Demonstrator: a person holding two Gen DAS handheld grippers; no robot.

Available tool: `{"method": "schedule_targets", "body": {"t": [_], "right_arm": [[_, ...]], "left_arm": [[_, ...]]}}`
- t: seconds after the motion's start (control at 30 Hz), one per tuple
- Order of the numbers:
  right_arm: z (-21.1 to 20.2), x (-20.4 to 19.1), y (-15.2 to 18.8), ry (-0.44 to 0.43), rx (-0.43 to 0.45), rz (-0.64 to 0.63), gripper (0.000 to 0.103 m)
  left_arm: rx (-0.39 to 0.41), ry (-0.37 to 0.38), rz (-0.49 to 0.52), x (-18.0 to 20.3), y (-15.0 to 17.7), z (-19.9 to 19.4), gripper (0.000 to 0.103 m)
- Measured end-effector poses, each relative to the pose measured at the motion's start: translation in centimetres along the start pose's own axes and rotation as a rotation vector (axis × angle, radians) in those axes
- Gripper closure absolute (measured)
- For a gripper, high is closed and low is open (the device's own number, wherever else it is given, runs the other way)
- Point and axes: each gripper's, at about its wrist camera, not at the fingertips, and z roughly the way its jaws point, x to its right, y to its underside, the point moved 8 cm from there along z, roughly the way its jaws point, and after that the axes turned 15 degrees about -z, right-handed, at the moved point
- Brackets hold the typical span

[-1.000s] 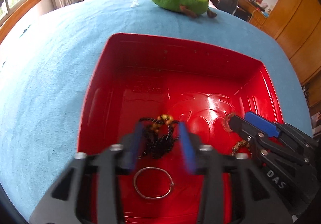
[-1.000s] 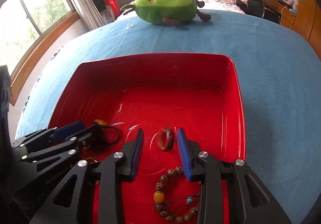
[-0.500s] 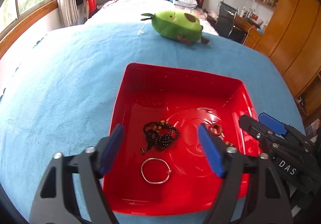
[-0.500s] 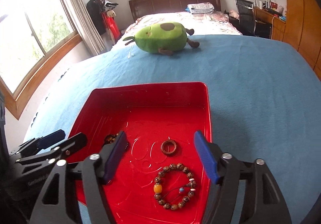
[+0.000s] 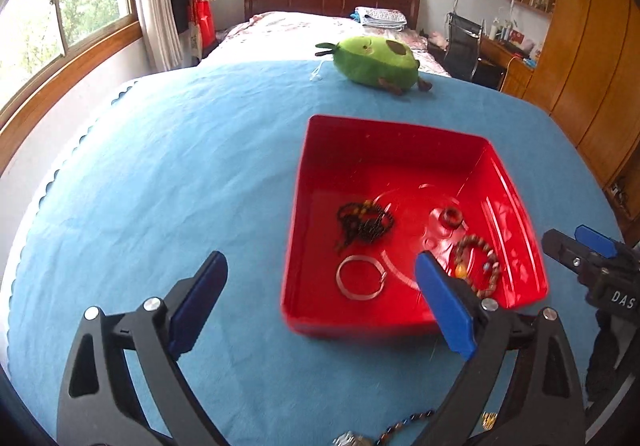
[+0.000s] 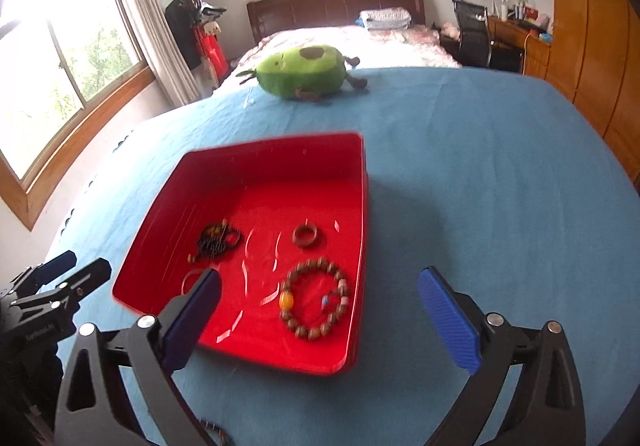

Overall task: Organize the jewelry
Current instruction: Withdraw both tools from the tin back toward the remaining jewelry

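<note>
My left gripper (image 5: pixel 320 306) and my right gripper (image 6: pixel 318 320) both hang with fingers spread wide, grasping nothing, above the blue cloth of the tabletop (image 5: pixel 168 182) near the front of the red tray (image 5: pixel 394 142).

The jewelry lies in the tray: a dark beaded necklace (image 5: pixel 364 224) bunched at the left, a brown ring (image 6: pixel 305 235) further right, a wooden bead bracelet (image 6: pixel 314 300) with 1 amber bead at the front right, a thin silver bangle (image 5: pixel 360 278) at the front left.

My left camera shows the whole bangle; in my right camera the left finger covers most of it, leaving only a faint arc. The bracelet is the reverse — whole from the right, partly behind my right-hand finger from the left.

Only the left view catches a string of dark beads (image 5: pixel 404 424) and small metallic pieces on the cloth at the bottom edge — cut off and too blurred to identify. A green avocado plush (image 6: pixel 302 72) lies on the cloth beyond the tray.
</note>
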Motion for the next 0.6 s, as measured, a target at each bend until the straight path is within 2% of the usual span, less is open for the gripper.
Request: {"method": "schedule_targets", "body": {"t": [0.17, 0.33, 0.43, 0.6], "right_arm": [[-0.5, -0.6, 4.5, -0.042, -0.117, 0.021, 0.004], [-2.5, -1.8, 9.1, -0.101, -0.111, 0.003, 0.004], [-3.9, -2.3, 11.3, -0.078, -0.103, -0.035, 0.004], [-5.2, -3.4, 15.2, -0.122, -0.154, -0.033, 0.004]], "left_arm": [[-0.03, -0.017, 0.02, -2.4, 3.7, -1.9, 0.008], [-0.114, -0.004, 0.017, -4.5, 8.7, -3.2, 0.007], [-0.155, -0.002, 0.034, -5.2, 11.5, -3.9, 0.007], [-0.234, -0.001, 0.049, -6.0, 15.7, -4.6, 0.007]]}}
